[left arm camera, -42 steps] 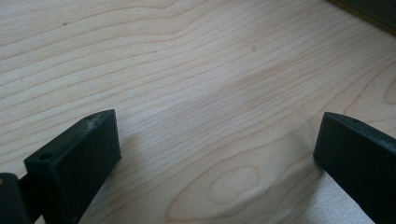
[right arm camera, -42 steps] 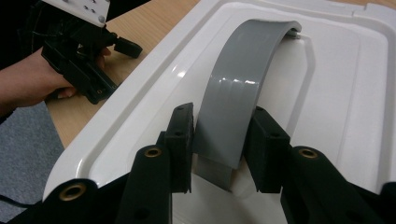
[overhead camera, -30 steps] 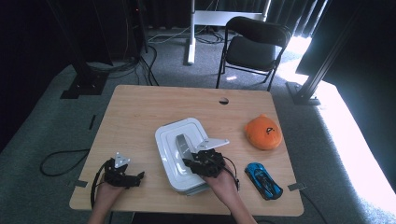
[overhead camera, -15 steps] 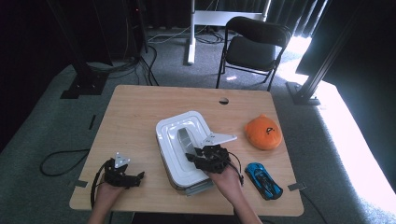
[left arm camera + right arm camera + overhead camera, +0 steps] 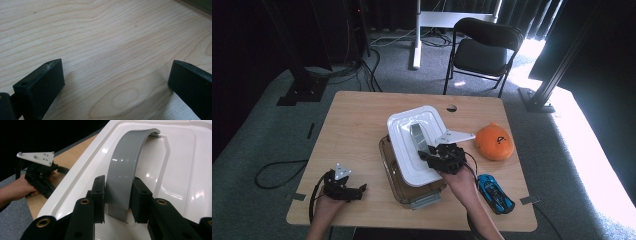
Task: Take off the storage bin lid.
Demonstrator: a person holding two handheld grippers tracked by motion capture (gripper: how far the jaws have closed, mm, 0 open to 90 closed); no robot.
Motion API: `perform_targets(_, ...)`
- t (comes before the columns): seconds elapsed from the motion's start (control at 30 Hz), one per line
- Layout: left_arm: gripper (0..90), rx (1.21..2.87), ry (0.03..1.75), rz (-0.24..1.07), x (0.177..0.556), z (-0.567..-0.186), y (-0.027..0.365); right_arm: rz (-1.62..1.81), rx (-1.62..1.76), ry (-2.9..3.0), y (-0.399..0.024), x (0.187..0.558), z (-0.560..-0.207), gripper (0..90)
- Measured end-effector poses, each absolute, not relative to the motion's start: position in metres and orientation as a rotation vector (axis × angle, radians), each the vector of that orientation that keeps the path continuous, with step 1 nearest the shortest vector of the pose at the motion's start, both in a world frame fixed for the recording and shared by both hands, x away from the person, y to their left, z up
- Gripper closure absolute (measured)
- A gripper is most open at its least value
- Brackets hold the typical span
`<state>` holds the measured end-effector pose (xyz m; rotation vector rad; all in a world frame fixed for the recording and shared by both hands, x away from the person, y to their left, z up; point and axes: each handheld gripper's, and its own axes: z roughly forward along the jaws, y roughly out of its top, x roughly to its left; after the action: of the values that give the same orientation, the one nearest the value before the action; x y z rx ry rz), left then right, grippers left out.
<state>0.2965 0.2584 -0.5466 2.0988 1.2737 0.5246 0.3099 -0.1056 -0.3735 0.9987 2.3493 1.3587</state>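
right gripper view: the grey handle (image 5: pixel 124 173) is clamped by the right gripper (image 5: pixel 117 200); the tilted white lid (image 5: pixel 175 175) could slip free. the left gripper (image 5: pixel 112 82) is held open.

**Wooden table and its load**

Pale wood table (image 5: pixel 357 125), mid-frame, with a round hole (image 5: pixel 451 107) near its upper edge. On it: clear brown container (image 5: pixel 412 192) at lower centre, orange dome-shaped thing (image 5: pixel 494 141) right of centre, blue toy car (image 5: pixel 495 193) at lower right.
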Motion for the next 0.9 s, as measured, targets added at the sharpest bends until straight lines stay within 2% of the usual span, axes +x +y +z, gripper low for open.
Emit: perform_targets(0.9, 0.8, 2.098, 1.274, 0.526, 0.296, -0.547, 0.258, 1.351, 1.154, 2.197, -0.152, 0.364, -0.369, 68.5)
